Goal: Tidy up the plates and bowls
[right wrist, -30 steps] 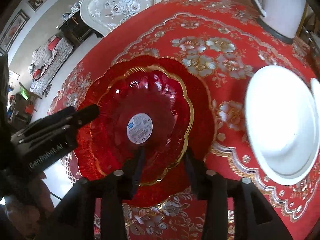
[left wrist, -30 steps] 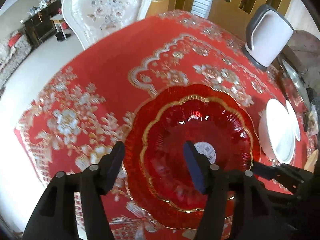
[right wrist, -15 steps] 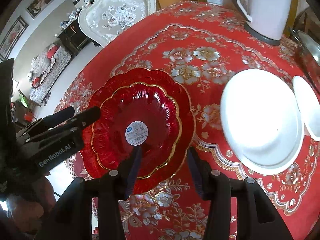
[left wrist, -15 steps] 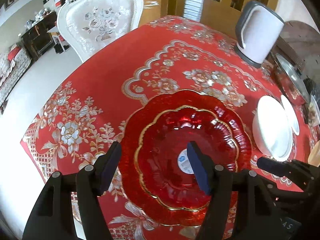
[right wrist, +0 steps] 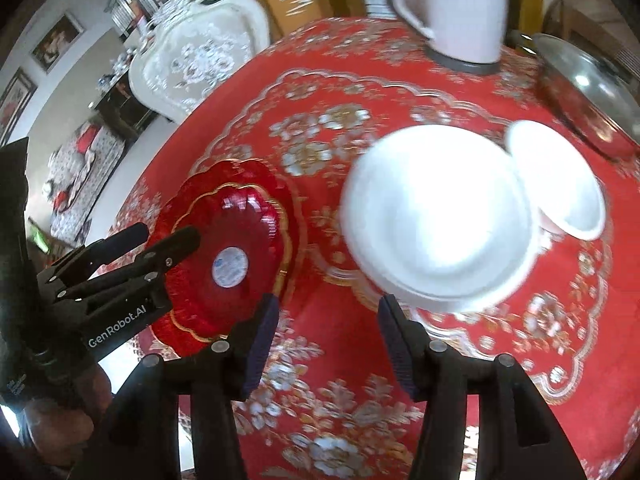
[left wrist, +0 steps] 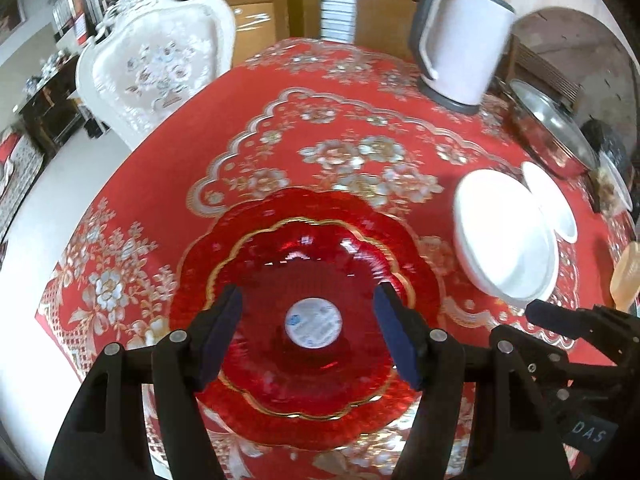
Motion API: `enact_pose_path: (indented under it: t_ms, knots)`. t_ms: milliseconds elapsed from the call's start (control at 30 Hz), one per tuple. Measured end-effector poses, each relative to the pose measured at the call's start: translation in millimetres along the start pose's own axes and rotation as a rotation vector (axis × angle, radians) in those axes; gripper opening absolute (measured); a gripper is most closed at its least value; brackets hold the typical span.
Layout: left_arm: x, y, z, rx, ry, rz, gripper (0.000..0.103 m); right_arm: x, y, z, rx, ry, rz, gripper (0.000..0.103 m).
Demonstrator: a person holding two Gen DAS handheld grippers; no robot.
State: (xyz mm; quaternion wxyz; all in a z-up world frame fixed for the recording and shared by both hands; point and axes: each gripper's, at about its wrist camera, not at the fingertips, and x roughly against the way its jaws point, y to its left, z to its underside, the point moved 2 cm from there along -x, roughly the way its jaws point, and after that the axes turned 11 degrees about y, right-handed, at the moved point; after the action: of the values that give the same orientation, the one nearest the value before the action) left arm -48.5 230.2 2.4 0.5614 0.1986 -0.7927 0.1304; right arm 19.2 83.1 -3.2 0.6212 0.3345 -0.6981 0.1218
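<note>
A red glass bowl [left wrist: 304, 264] with a gold scalloped rim and a round sticker sits nested in a wider red scalloped plate [left wrist: 256, 212] on the red tablecloth. My left gripper [left wrist: 307, 306] hovers over the bowl, open, gripping nothing. To the right lie a large white plate [right wrist: 436, 216] and a smaller white dish [right wrist: 560, 180] that overlaps its far edge. My right gripper [right wrist: 328, 316] is open and empty above bare cloth, between the red bowl [right wrist: 228, 252] and the white plate. The left gripper [right wrist: 166, 236] reaches over the bowl from the left.
A white kettle [left wrist: 460, 40] stands at the table's far side, with a steel pot under a glass lid [left wrist: 548, 128] to its right. A white upholstered chair [left wrist: 156, 68] is pushed to the far left edge. A hand [right wrist: 60, 420] holds the left gripper.
The right gripper drew back from the red bowl's rim, opened a little wider and swung right toward the white plate. The left gripper lifted away, still open.
</note>
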Motion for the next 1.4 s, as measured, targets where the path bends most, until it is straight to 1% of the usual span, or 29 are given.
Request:
enact_pose_path:
  t_ms: [100, 233, 300, 367, 467, 600, 667, 767, 867, 1000, 1133, 1267, 1333, 1400]
  knots:
    - [1.8, -20.5, -1.8, -0.040, 0.012, 0.010, 0.067, 10.4, -21.1, 9.0, -0.039, -0.012, 0.015, 0.058]
    - [3.1, -51.9, -1.9, -0.105, 0.029, 0.023, 0.067, 23.3, -53.4, 22.4, -0.110, -0.024, 0.068, 0.074]
    - [3.0, -68.3, -1.8, -0.139, 0.040, 0.034, 0.067, 29.0, -71.8, 29.4, -0.163, -0.019, 0.093, 0.076]
    - [2.2, -84.2, -2.3, -0.172, 0.052, 0.054, 0.067, 31.9, -86.0, 34.0, -0.201, -0.015, 0.090, 0.078]
    - [1.5, -100.5, -4.8, -0.195, 0.065, 0.056, 0.067, 37.0, -107.7, 42.4, -0.265, -0.007, 0.090, 0.081]
    - [2.1, -118.9, -12.9, -0.234, 0.065, 0.058, 0.067, 40.1, -126.5, 49.1, -0.336, 0.016, 0.054, 0.083]
    - [0.9, -125.1, -19.1, -0.251, 0.060, 0.050, 0.067, 39.9, -131.8, 51.8, -0.356, 0.018, 0.041, 0.083]
    - [-1.7, -131.3, -28.2, -0.267, 0.059, 0.045, 0.067, 41.5, -135.0, 53.4, -0.364, 0.004, 0.056, 0.083]
    - [-7.8, -134.4, -39.1, -0.274, 0.061, 0.033, 0.067, 39.6, -135.1, 47.7, -0.355, 0.005, 0.078, 0.083]
    - [-16.4, -136.6, -51.1, -0.292, 0.057, 0.009, 0.067, 31.9, -133.4, 36.7, -0.355, 0.015, 0.074, 0.083]
    - [-26.6, -132.0, -64.0, -0.280, 0.067, 0.019, 0.067, 25.3, -130.7, 22.8, -0.359, 0.001, 0.053, 0.083]
    - [-36.1, -128.8, -75.5, -0.276, 0.082, 0.027, 0.067, 16.2, -132.7, 11.1, -0.388, 0.004, 0.015, 0.083]
    - [-42.0, -128.0, -79.9, -0.282, 0.098, 0.051, 0.067, 11.1, -133.1, 6.4, -0.399, 0.007, 0.001, 0.083]
    - [-49.1, -127.2, -83.6, -0.284, 0.116, 0.055, 0.067, 6.3, -133.1, 2.2, -0.405, 0.010, -0.008, 0.083]
